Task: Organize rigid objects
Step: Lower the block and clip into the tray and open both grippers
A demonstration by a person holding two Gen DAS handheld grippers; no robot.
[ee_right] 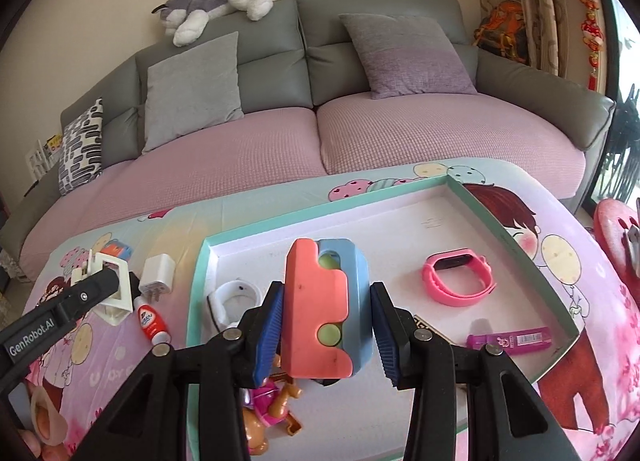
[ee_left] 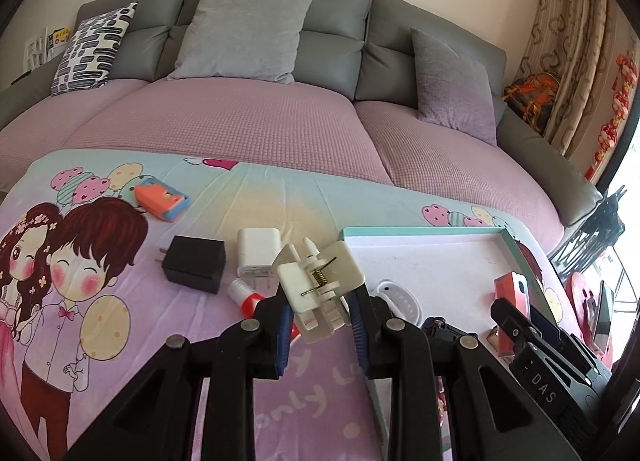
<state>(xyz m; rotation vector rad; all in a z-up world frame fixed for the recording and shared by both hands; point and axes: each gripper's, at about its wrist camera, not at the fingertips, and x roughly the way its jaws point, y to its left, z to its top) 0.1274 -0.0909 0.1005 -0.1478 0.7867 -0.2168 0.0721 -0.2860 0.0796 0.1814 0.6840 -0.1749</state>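
Left gripper (ee_left: 318, 315): clamped on white clip (ee_left: 320, 281) | Right gripper (ee_right: 326, 331): clamped on orange-blue toy (ee_right: 326, 309) above tray (ee_right: 516, 237)

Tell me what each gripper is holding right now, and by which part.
Left gripper: cream spring clip, pinched at its lower end. Right gripper: orange-and-blue block, clamped across its two sides.

Left tongs (ee_left: 320, 315) clamp a white clip (ee_left: 318, 281) above the cartoon cloth (ee_left: 100, 261).
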